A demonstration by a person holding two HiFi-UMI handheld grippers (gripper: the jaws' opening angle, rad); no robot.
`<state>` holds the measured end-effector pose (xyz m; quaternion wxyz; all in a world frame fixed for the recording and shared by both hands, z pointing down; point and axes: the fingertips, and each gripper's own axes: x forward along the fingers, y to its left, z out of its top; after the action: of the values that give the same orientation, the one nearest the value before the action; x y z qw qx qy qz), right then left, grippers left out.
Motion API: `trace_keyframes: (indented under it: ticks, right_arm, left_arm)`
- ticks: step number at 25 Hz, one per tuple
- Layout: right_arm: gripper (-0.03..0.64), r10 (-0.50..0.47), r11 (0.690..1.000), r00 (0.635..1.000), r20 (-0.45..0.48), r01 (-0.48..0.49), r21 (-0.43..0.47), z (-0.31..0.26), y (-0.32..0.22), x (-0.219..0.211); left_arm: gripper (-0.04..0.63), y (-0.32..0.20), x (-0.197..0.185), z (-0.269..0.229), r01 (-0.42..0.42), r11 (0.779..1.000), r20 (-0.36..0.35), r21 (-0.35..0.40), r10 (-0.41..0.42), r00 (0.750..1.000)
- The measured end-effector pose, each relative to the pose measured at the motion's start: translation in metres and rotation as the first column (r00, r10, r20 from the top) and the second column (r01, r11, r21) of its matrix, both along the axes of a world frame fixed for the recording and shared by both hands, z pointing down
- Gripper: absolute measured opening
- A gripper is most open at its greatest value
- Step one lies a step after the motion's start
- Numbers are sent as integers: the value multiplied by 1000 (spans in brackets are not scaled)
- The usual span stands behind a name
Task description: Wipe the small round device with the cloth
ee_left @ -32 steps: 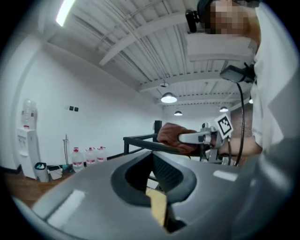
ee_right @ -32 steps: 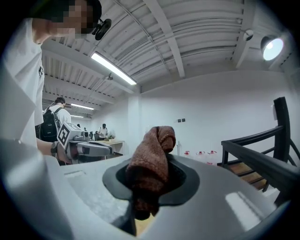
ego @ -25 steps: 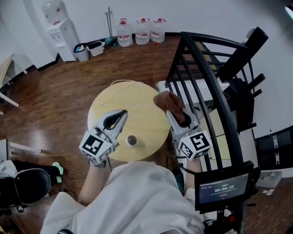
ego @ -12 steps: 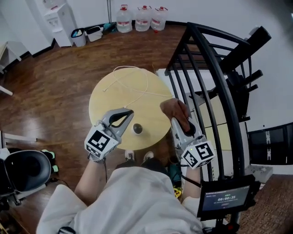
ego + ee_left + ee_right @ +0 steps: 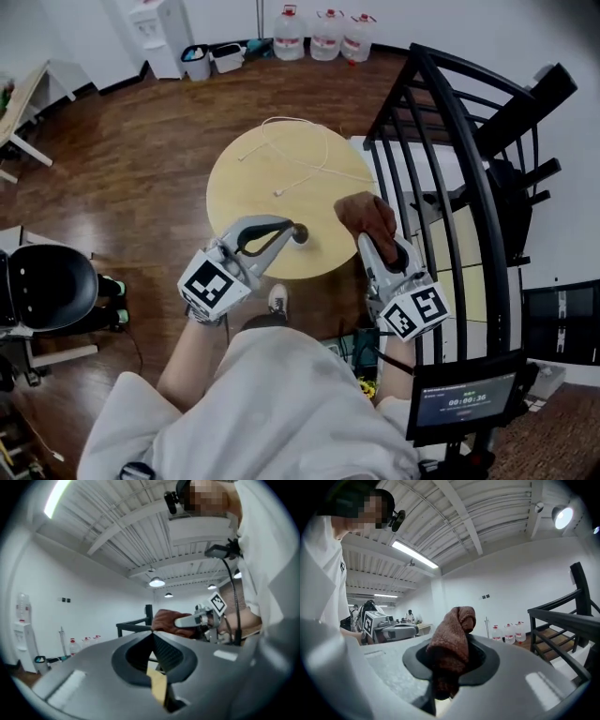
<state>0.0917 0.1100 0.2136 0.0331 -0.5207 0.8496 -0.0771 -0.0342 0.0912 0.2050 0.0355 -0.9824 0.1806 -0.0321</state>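
The small round device (image 5: pixel 300 233), dark and squat, stands near the front edge of the round wooden table (image 5: pixel 272 183). My left gripper (image 5: pixel 287 226) is shut with its tips right beside the device; nothing sits between the jaws in the left gripper view (image 5: pixel 152 637), where the device is hidden. My right gripper (image 5: pixel 369 234) is shut on a brown cloth (image 5: pixel 367 215) at the table's right edge, a short way right of the device. In the right gripper view the bunched cloth (image 5: pixel 452 644) sticks up from between the jaws.
A white cable (image 5: pixel 305 155) lies looped on the far half of the table. A black metal railing (image 5: pixel 450 141) stands close on the right. A black chair (image 5: pixel 47 286) is at the left. Water bottles (image 5: pixel 323 33) line the far wall.
My left gripper has drawn back across the table until its tips are beside the device. The right gripper with the cloth has shifted slightly along the table's right edge.
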Motion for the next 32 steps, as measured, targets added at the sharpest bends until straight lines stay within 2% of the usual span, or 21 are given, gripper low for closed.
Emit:
trace_keyframes:
  ticks: [2,4,7,11,15,20,27,32]
  right_arm:
    - [84,-20,1000,1000,18,19,14,-8,25,-6]
    - [84,-27,999,999,36,26,21,-13,50,-7]
    - [84,-34,999,998,58,33,12,-9,85,-1]
    - [84,-15,1000,997,80,15,-2,-1,130,11]
    - [84,-8,999,996,93,12,-35,16,177,2]
    - [84,-18,997,995,97,25,-67,29,213,-14]
    - [84,25,1000,997,70,-24,-19,19,232,-28]
    - [84,16,1000,999,43,-17,24,9,233,-40]
  left_arm:
    - [2,24,-12,-16,69,998,-51,13,-69,996]
    - [2,50,-16,-18,104,995,-59,4,-103,993]
    - [2,84,-15,3,128,992,-27,-11,-128,991]
    - [2,129,-10,5,171,985,-17,26,-170,985]
    - [2,179,-18,19,170,985,30,6,-170,985]
    - [2,205,-37,33,238,971,98,-40,-233,968]
    - [2,219,-52,19,195,980,32,-50,-193,981]
    - [2,219,-55,17,158,987,38,-17,-157,987]
